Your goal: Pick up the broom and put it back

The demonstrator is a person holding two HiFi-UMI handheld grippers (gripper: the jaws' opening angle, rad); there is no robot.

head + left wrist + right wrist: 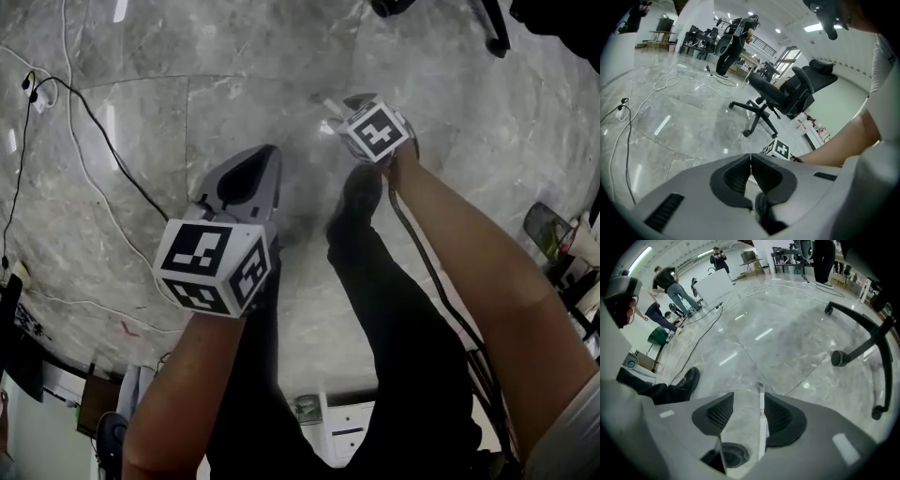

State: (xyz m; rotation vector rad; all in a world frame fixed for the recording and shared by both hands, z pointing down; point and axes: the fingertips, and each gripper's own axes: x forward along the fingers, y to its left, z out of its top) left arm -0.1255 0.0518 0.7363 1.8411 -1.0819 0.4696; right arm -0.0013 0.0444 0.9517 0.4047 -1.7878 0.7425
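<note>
A thin white broom handle lies on the grey marble floor, its rounded end just past the jaw tips. My right gripper points steeply down over it with its jaws apart. The handle runs between them close to the right pad, and the left pad stands clear of it. In the head view the right gripper is low near the floor, past the person's shoe. The left gripper hangs higher and nearer, its pads closed together on nothing. The broom's head is not in view.
A black office chair stands to the right of the left gripper, and its wheeled base is close to the right gripper. Cables trail over the floor at the left. The person's shoe rests near the handle. Several people stand far off.
</note>
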